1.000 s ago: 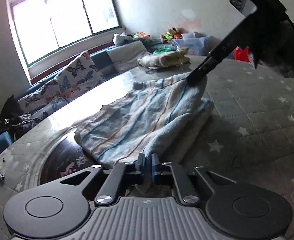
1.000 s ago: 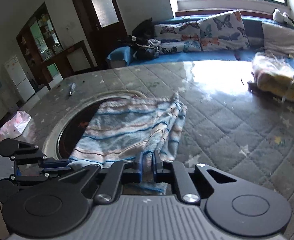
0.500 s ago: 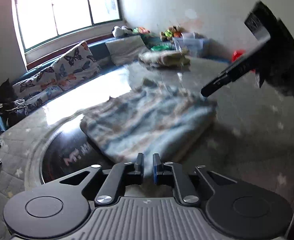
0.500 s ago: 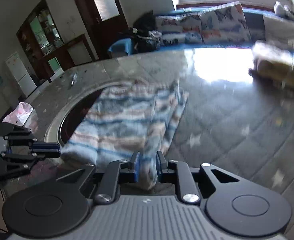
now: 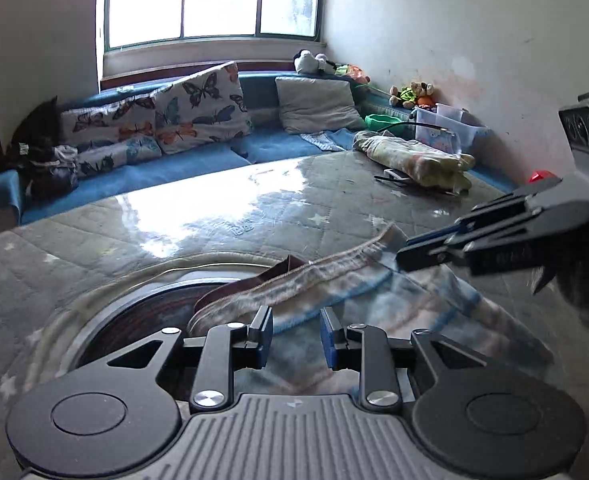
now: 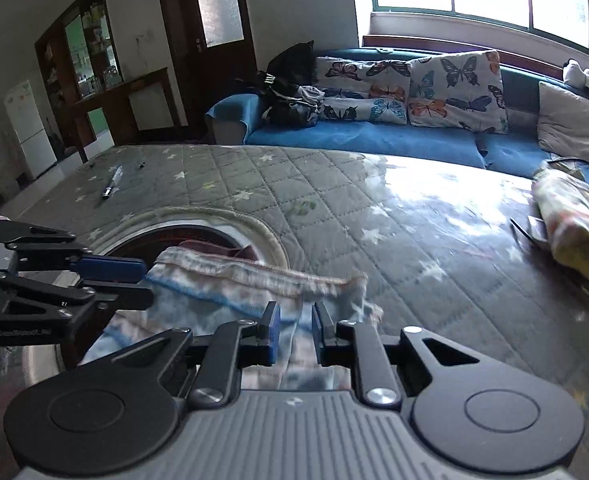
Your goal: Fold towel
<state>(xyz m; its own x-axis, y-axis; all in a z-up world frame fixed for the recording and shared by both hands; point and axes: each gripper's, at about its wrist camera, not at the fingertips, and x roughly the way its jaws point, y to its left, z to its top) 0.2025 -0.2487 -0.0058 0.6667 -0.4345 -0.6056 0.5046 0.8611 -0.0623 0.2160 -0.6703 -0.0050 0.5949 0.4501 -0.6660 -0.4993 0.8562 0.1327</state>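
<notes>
The striped light-blue towel [image 5: 374,300] lies folded in a low stack on the table, partly over the round dark inset. My left gripper [image 5: 296,332] is open, its blue pads apart just above the towel's near edge. In the right wrist view the towel [image 6: 222,292] stretches from my right gripper [image 6: 297,328], open with a narrow gap over one end, to my left gripper [image 6: 147,285], whose tips sit at the opposite corner. In the left wrist view my right gripper [image 5: 404,258] touches the towel's far corner. The towel is blurred in both views.
A grey quilted cover with stars [image 6: 334,184] spans the table around a round dark glass inset [image 5: 146,308]. A yellowish cloth bundle [image 5: 418,164] lies at the far right, a pen [image 6: 110,186] at the far left. A blue sofa [image 5: 198,160] with cushions runs behind.
Both grippers were shut on the towel a second ago; both have opened and dropped low. The towel has come down toward me into a flatter fold.
</notes>
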